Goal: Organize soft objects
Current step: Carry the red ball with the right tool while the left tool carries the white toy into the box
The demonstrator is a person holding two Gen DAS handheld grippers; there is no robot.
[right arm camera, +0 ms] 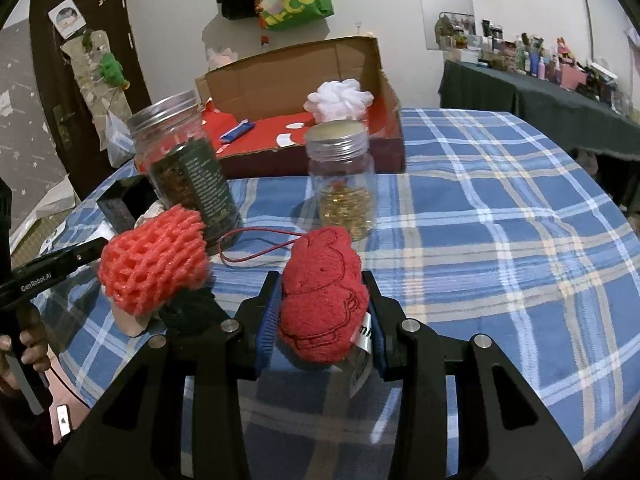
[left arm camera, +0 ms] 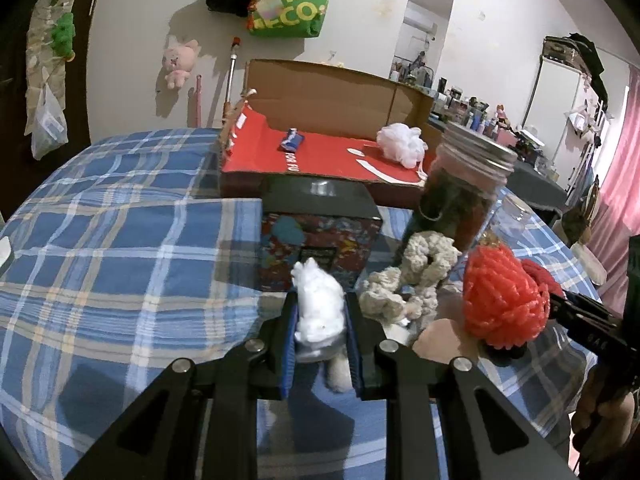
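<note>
In the left wrist view, your left gripper [left arm camera: 320, 312] is clamped on a white fluffy toy [left arm camera: 319, 307]; both blue pads press into its sides and its top pokes out past the fingertips. Just beyond the tips stands a patterned box [left arm camera: 320, 246] with a dark lid. To the right of the fingers lies a cream knitted scrunchie [left arm camera: 404, 284], and farther right an orange foam net [left arm camera: 505, 295] sits beside the tip of your other gripper. Behind the scrunchie stands a lidded jar [left arm camera: 466, 184], and past the box a cardboard box [left arm camera: 332, 152] with a red liner holds a white mesh puff [left arm camera: 401, 145]. Everything rests on the blue plaid cloth [left arm camera: 120, 240].

In the right wrist view, your right gripper [right arm camera: 322, 312] is closed on a red plush toy [right arm camera: 323, 300], held between the 2 pads with its red cord trailing ahead to the left. Left of the fingers sits the orange foam net [right arm camera: 154, 264]. Ahead of the tips stands a clear jar [right arm camera: 343, 184] with gold contents; the dark-filled jar [right arm camera: 184, 168] is ahead-left. The cardboard box [right arm camera: 304, 92] with the puff [right arm camera: 340, 100] lies behind both.
</note>
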